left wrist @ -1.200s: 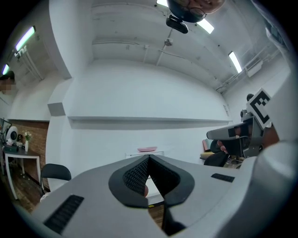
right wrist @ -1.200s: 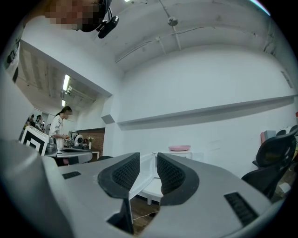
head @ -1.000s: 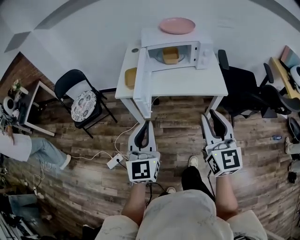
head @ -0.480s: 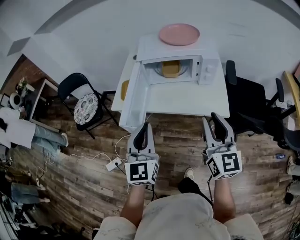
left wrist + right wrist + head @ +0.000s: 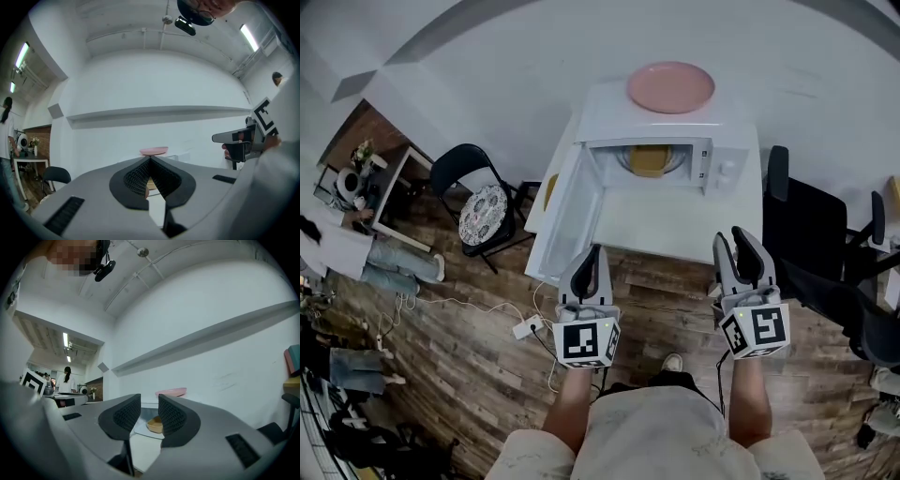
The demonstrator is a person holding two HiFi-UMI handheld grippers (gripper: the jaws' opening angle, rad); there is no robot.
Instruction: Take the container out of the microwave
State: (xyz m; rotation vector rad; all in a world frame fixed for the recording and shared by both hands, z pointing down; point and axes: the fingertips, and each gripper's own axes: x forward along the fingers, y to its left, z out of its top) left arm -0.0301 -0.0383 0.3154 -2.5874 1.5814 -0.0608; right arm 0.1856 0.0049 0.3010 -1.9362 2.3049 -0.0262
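**Container not yet reached; the reach in carries the risk**

The container (image 5: 648, 161) sits inside the microwave (image 5: 727, 155), toward the back of the cavity. The door (image 5: 572, 220) hangs wide open to the left. Both tools are short of the counter (image 5: 675, 220) and touch nothing. The left hand-held gripper (image 5: 592, 251) has its jaws pressed together on nothing. The right hand-held gripper (image 5: 733, 242) has its jaws a little apart and empty, with the container in line beyond the gap.

Likely trouble:
- The open door stands just ahead of the left tool, so a careless forward move could knock it or swing it into the reach path.
- The right jaws' gap looks narrow. If they are not spread over the rim, they would probably push the container deeper rather than pinch it.
- A one-sided pinch on the rim could tip the container as it comes out. Whether it holds anything cannot be told.
- A plate (image 5: 670, 86) rests on top of the microwave, and jolting the housing might slide it off.
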